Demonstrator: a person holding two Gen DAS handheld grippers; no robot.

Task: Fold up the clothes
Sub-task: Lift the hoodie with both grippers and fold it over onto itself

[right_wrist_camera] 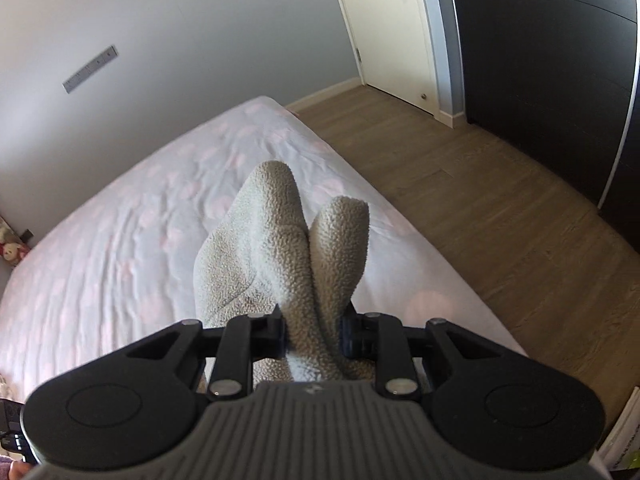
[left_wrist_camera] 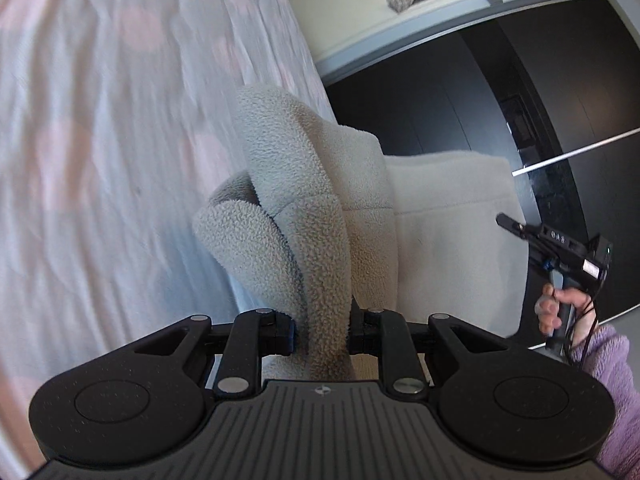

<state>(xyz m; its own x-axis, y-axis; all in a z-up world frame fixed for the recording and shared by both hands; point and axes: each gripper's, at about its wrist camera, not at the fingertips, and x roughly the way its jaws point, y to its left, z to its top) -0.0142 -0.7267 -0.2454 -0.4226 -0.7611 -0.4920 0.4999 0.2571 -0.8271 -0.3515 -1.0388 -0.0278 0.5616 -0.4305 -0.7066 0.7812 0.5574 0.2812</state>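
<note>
A cream fleece garment (left_wrist_camera: 304, 216) hangs in the air beside the bed, held up by both grippers. My left gripper (left_wrist_camera: 322, 330) is shut on a thick fold of its fabric. In the left wrist view the garment stretches right as a flat panel (left_wrist_camera: 452, 224) toward the other gripper (left_wrist_camera: 560, 248), held by a hand (left_wrist_camera: 556, 308) in a purple sleeve. My right gripper (right_wrist_camera: 314, 334) is shut on a bunched fold of the same fleece (right_wrist_camera: 280, 240), which sticks up in two lobes above the bed.
The bed (right_wrist_camera: 120, 220) has a white sheet with pale pink spots. Wooden floor (right_wrist_camera: 480, 208) lies to its right, with a white door (right_wrist_camera: 396, 40) and a dark wardrobe (right_wrist_camera: 540, 60) beyond. A soft toy (right_wrist_camera: 10, 248) sits at the bed's far left.
</note>
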